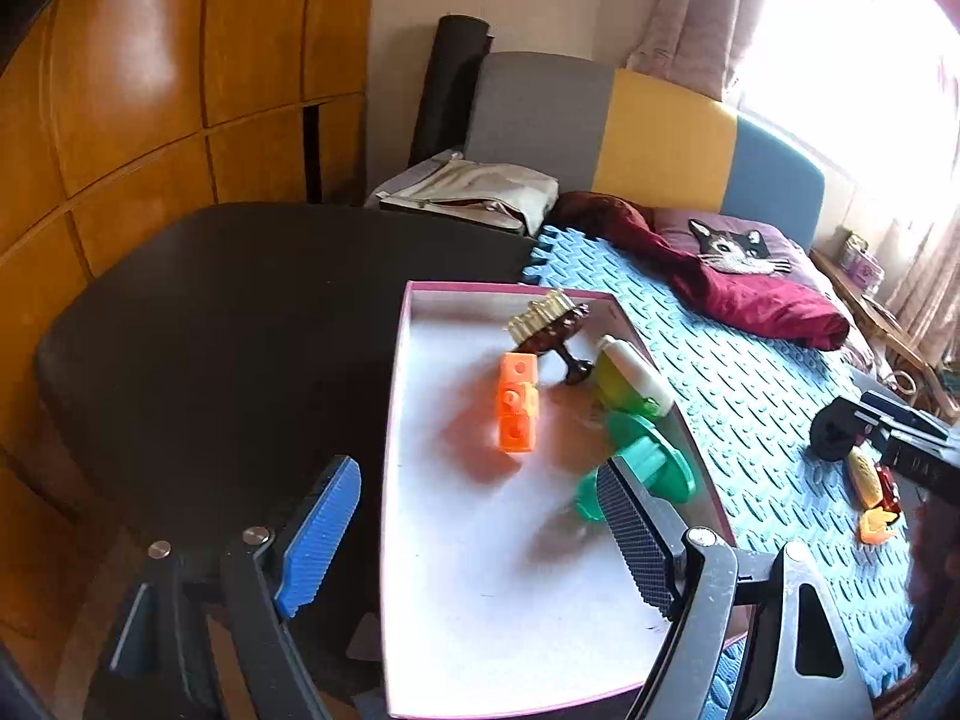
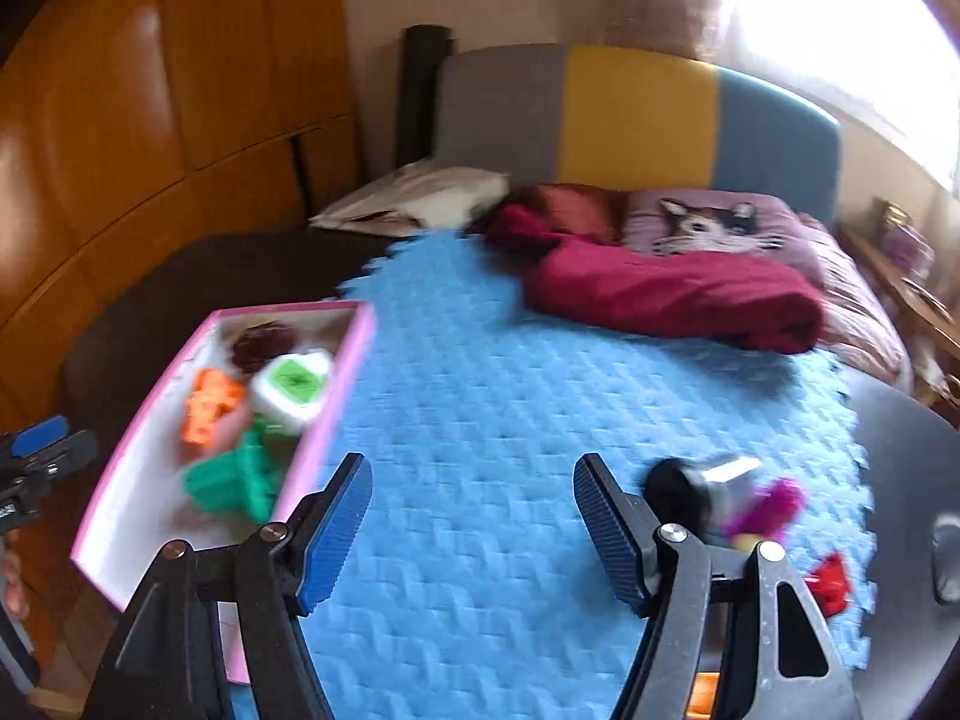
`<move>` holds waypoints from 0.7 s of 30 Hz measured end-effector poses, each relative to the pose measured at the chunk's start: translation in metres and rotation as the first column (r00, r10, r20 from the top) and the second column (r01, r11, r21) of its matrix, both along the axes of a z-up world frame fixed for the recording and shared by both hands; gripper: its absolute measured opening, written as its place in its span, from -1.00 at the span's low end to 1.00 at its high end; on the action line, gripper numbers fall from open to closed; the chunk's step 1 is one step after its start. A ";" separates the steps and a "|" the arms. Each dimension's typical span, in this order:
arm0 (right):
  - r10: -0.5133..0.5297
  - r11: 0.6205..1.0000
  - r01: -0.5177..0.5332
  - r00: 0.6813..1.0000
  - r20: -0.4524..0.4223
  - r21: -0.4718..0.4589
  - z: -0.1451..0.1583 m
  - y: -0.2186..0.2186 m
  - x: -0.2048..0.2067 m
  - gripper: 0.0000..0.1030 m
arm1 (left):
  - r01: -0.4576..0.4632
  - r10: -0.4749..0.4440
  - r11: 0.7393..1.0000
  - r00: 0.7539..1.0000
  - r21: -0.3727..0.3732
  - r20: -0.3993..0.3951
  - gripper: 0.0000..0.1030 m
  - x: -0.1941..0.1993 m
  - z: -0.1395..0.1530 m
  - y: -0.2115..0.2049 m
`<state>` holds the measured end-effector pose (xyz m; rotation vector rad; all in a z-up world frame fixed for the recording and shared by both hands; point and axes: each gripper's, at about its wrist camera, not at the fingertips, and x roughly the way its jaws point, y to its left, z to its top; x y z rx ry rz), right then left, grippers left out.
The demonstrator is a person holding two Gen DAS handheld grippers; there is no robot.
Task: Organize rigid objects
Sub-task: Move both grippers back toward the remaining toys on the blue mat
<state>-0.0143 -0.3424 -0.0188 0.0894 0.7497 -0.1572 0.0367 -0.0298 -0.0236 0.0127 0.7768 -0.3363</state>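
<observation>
Both grippers hang with their jaws spread wide and nothing between them. The left gripper [image 1: 474, 540] hovers over the near end of the pink-rimmed box [image 1: 397, 420], which lies just ahead of its jaws. The right gripper [image 2: 471, 531] is over the blue foam mat [image 2: 480, 372] on the bed, with the box off to the left of its jaws.

The box already holds four things, all gathered toward its far right side: an orange block toy [image 1: 517, 405], a green plastic piece [image 1: 651, 465] touching the left gripper's right jaw in the picture, a white-and-green bottle [image 1: 630, 378] and a dark brush [image 1: 549, 324]. The near half of the box floor is bare.

Still loose on the mat, just beyond the right gripper's right jaw, lie a black-and-silver cylinder [image 2: 702, 489], a blurred purple piece [image 2: 774, 504] and a small red piece [image 2: 831, 585].

The cylinder looks hard and smooth, probably light but prone to roll or slip; closing across its middle, square to its axis, seems safest. The little plastic pieces seem stiff and light, best pinched across their flat sides.
</observation>
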 end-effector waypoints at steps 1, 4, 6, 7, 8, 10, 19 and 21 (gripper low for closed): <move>-0.019 1.000 0.019 1.000 0.001 -0.002 0.000 -0.009 -0.004 0.38 | 0.008 -0.008 1.000 1.000 0.003 0.003 0.59 -0.002 0.001 -0.003; -0.076 0.997 0.076 0.997 0.003 -0.014 0.000 -0.037 -0.014 0.38 | 0.029 -0.029 1.000 1.000 0.006 0.008 0.59 -0.003 0.003 -0.010; -0.114 0.993 0.114 0.994 0.001 -0.018 -0.001 -0.055 -0.019 0.38 | 0.051 -0.051 0.999 0.999 0.008 0.017 0.59 -0.005 0.006 -0.015; -0.132 0.991 0.132 0.991 0.004 -0.018 -0.001 -0.064 -0.022 0.38 | 0.060 -0.060 0.998 0.998 0.010 0.022 0.59 -0.006 0.008 -0.018; -0.163 0.986 0.163 0.987 0.009 -0.020 -0.001 -0.076 -0.027 0.38 | 0.074 -0.074 0.997 0.997 0.011 0.029 0.59 -0.007 0.010 -0.022; -0.228 0.974 0.228 0.974 0.015 -0.010 -0.004 -0.098 -0.036 0.38 | 0.092 -0.092 0.996 0.995 0.012 0.037 0.59 -0.007 0.013 -0.029; -0.456 0.868 0.445 0.890 0.001 0.223 -0.015 -0.170 -0.068 0.38 | 0.230 -0.230 0.973 0.973 0.005 0.028 0.59 -0.006 0.021 -0.085; -0.480 0.848 0.466 0.877 -0.006 0.252 -0.016 -0.176 -0.072 0.38 | 0.249 -0.248 0.969 0.969 -0.006 0.015 0.59 -0.006 0.019 -0.097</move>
